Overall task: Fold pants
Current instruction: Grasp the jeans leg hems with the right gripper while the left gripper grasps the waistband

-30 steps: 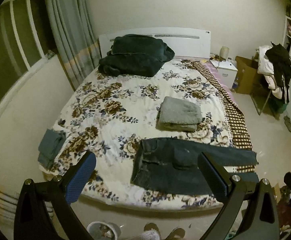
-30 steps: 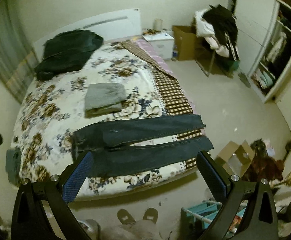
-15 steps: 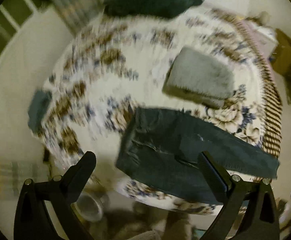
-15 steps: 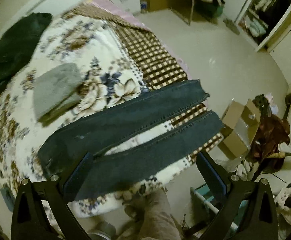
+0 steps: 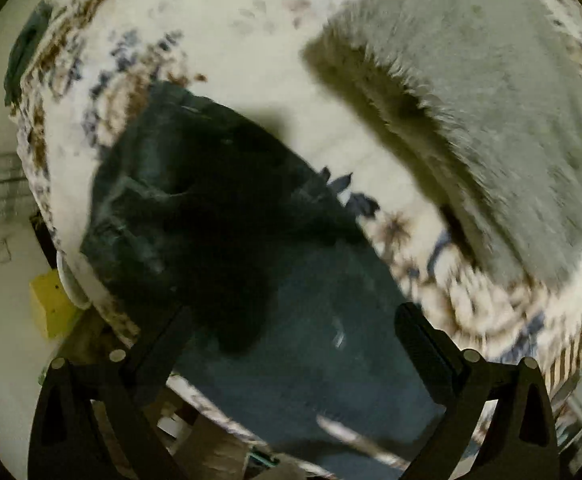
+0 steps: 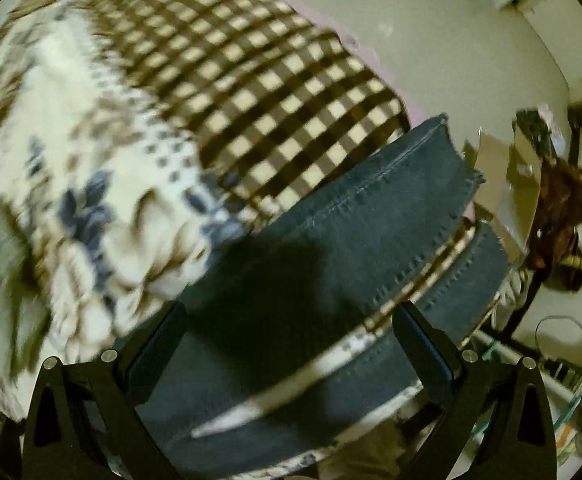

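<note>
Your pants (image 5: 227, 216) lie flat along the bed's (image 5: 259, 64) near edge, unfolded; left tongs (image 5: 291, 344) and right tongs (image 6: 287, 336) both gape, empty — folding all ahead.

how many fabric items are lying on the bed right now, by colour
dark blue jeans: 1
grey fluffy folded item: 1
teal folded cloth at the far edge: 1
total: 3
</note>
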